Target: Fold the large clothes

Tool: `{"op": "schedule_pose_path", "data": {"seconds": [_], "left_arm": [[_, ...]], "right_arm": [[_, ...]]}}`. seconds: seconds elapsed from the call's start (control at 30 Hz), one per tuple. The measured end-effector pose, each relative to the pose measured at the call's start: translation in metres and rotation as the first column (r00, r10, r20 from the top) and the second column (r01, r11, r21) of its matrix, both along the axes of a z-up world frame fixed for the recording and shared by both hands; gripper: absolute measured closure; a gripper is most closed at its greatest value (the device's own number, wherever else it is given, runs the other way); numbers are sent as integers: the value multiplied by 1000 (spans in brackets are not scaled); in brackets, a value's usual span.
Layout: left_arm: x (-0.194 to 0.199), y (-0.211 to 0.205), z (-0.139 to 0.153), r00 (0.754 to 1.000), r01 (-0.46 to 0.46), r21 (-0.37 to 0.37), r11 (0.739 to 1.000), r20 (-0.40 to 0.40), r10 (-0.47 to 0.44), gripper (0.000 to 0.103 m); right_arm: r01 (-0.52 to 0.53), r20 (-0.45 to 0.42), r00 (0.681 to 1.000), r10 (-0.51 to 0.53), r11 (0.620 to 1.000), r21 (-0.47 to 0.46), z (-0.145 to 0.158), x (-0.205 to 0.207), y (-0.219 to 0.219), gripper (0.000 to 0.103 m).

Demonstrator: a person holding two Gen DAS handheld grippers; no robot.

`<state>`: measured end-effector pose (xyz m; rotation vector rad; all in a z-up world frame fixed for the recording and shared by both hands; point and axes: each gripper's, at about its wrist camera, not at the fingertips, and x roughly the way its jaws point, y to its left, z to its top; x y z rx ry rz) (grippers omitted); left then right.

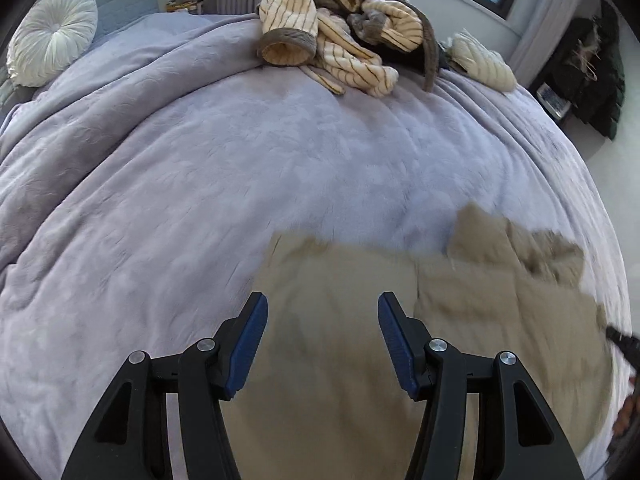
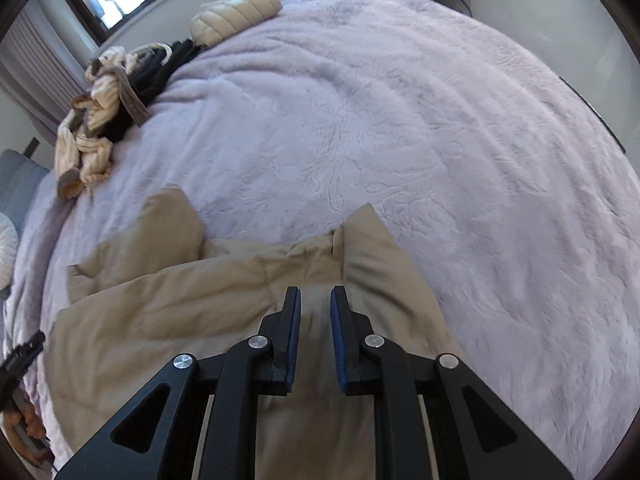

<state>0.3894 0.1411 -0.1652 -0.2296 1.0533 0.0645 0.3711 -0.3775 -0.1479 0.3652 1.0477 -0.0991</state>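
A big bed [image 1: 200, 160] fills both views, and it is covered by a soft, fuzzy, pale purple blanket [image 2: 400, 120] with gentle wrinkles. On the near part of the bed lies the tan garment [image 2: 180, 300], a large, smooth piece of clothing spread mostly flat, with two pointed flaps sticking up along its far edge. The left gripper [image 1: 322, 340] hangs over the tan garment with its two blue pads spread wide apart, and nothing sits between them. The right gripper [image 2: 315, 328] also hangs over the tan garment, near a fold by one flap; its blue pads stand close together with a thin gap, and I cannot tell if any cloth is pinched there. At the far side of the bed, well apart from the tan garment, sits a heap of clothes: a fluffy cream robe with thin brown stripes [image 1: 340, 32], all bunched up, lies on something dark. Just beside that heap is a puffy cream jacket [image 2: 236, 12] with padded ridges. A round white cushion [image 1: 52, 36] with pleats rests at the head of the bed. A hand [image 2: 24, 424] shows at the left edge of the right wrist view.
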Motion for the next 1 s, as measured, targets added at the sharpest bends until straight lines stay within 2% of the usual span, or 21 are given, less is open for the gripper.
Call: {"op": "schedule_pose_path", "data": {"seconds": [0.03, 0.07, 0.1, 0.17, 0.2, 0.23, 0.27, 0.37, 0.43, 0.5, 0.57, 0.6, 0.67, 0.83, 0.87, 0.9, 0.93, 1.0], "left_arm": [[-10, 1, 3, 1000, 9, 1, 1000, -6, -9, 44], [-24, 3, 5, 1000, 21, -8, 1000, -16, -21, 44], [-32, 4, 7, 999, 23, -16, 1000, -22, -24, 44], [-55, 7, 10, 999, 18, -54, 998, -35, -20, 41], [-62, 8, 10, 999, 14, -62, 998, -41, -16, 35], [-75, 9, 10, 999, 3, -77, 997, -49, -6, 20], [-84, 9, 10, 999, -4, -83, 997, -45, 0, 15], [-112, 2, 7, 998, 19, -74, 997, -54, -24, 15], [-124, -1, 3, 997, 34, -68, 997, -64, -38, 15], [-137, -3, -4, 996, 40, -84, 996, -71, -46, 0], [-148, -3, -8, 998, 30, -110, 993, -57, -37, 0], [-151, -4, -10, 998, 26, -120, 992, -59, -34, 0], [-160, -3, -18, 997, 13, -165, 986, -78, -27, 0], [-169, 5, -42, 989, -61, -283, 957, -146, 20, 0], [-169, 7, -50, 986, -81, -290, 953, -164, 34, 0], [-170, 6, -56, 984, -85, -295, 952, -173, 35, 0], [-170, 7, -63, 982, -91, -310, 946, -188, 33, 0], [-170, 12, -80, 973, -123, -400, 908, -227, 31, 0]], "right_arm": [[-5, 10, 1000, 5, 1000, 14, 7, -9, 2, 83], [-9, 21, 1000, 8, 1000, 27, 12, -17, 4, 71], [-13, 33, 999, 12, 999, 41, 18, -27, 7, 52], [-31, 46, 999, 28, 998, 61, 25, -44, 13, 41], [-42, 48, 998, 39, 997, 69, 28, -49, 16, 41], [-53, 50, 998, 50, 996, 77, 31, -59, 19, 41], [-57, 53, 997, 53, 995, 87, 34, -69, 21, 41], [-45, 45, 998, 39, 989, 143, 36, -94, 21, 41], [-32, 29, 999, 27, 980, 195, 33, -110, 21, 36], [-15, 14, 1000, 12, 973, 232, 27, -123, 18, 31], [1, -7, 1000, 1, 964, 265, 21, -133, 17, 31], [8, -18, 1000, -3, 958, 287, 17, -140, 16, 27], [24, -31, 999, -15, 949, 315, 9, -151, 15, 22], [76, -74, 996, -50, 910, 407, -18, -178, 7, 18], [90, -84, 995, -59, 898, 432, -24, -179, 5, 7], [114, -93, 992, -79, 876, 469, -33, -182, 1, 0], [131, -100, 991, -93, 860, 493, -38, -182, -1, 0], [158, -111, 987, -115, 801, 577, -51, -183, -6, 0]]}}
